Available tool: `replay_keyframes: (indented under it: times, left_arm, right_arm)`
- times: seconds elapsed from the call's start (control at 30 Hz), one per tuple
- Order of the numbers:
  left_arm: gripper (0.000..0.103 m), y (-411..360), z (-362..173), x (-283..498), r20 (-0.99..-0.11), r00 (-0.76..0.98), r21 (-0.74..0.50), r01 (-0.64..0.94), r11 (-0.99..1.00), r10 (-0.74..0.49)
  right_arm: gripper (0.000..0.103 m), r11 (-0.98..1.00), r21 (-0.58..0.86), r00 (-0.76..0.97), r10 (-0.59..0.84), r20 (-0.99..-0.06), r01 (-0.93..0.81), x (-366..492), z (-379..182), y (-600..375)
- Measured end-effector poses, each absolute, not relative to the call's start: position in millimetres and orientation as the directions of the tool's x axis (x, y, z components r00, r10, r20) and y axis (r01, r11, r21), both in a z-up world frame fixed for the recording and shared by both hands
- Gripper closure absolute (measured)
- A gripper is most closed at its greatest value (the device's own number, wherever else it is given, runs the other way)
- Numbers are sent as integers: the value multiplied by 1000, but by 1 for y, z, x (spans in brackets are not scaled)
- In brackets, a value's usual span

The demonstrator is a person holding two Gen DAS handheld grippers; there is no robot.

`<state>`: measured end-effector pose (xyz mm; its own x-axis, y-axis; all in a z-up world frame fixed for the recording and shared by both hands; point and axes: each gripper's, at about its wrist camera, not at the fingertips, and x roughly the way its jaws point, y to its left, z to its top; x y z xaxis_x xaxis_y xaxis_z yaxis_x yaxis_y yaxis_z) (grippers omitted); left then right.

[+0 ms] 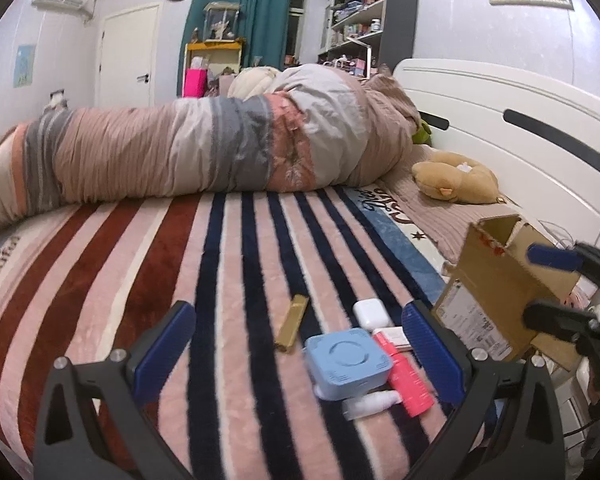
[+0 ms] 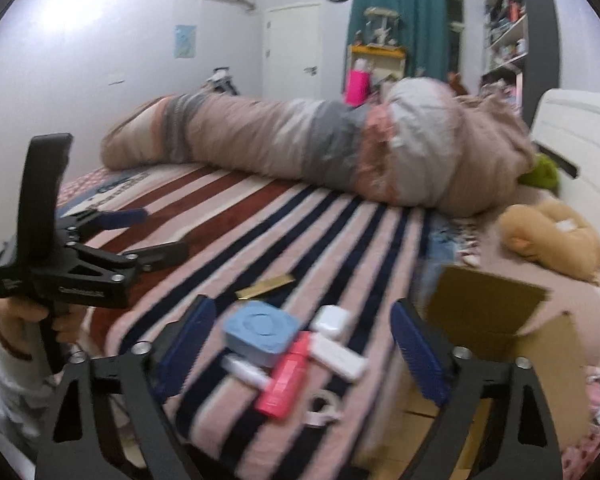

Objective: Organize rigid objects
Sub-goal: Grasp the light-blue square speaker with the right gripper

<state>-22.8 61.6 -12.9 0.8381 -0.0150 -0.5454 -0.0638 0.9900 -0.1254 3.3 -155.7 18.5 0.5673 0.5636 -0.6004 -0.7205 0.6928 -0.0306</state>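
Observation:
On the striped blanket (image 1: 228,280) lie a light blue square box (image 1: 346,362) (image 2: 262,330), a pink tube (image 1: 406,380) (image 2: 286,378), a gold bar (image 1: 292,324) (image 2: 266,285), a white charger block (image 1: 372,312) (image 2: 331,322), a white flat case (image 2: 338,356), a white small bottle (image 1: 370,402) (image 2: 246,372) and a tape roll (image 2: 324,406). An open cardboard box (image 1: 496,280) (image 2: 488,312) stands at the right. My left gripper (image 1: 296,340) (image 2: 156,232) is open and empty, above the objects. My right gripper (image 2: 300,340) (image 1: 540,284) is open and empty, near the cardboard box.
A rolled quilt (image 1: 204,148) lies across the far side of the bed. A tan plush toy (image 1: 456,178) sits by the white headboard (image 1: 520,120). Shelves (image 1: 360,16) and a door (image 1: 128,52) are at the back of the room.

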Motion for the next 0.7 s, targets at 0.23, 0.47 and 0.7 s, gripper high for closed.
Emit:
replay_keyframes:
  times: [0.23, 0.47, 0.7]
  left_arm:
    - [1, 112, -47, -25, -580, 811, -190, -44, 981, -76]
    - [1, 135, -85, -14, -623, 776, -203, -44, 978, -95]
    - [1, 146, -103, -1, -635, 762, -237, -37, 971, -126]
  right_arm:
    - [29, 627, 130, 328, 559, -762, -768, 25, -41, -83]
    - [27, 722, 208, 230, 457, -859, -660, 73, -95, -67]
    - [14, 744, 232, 193, 436, -879, -627, 91, -120, -57]
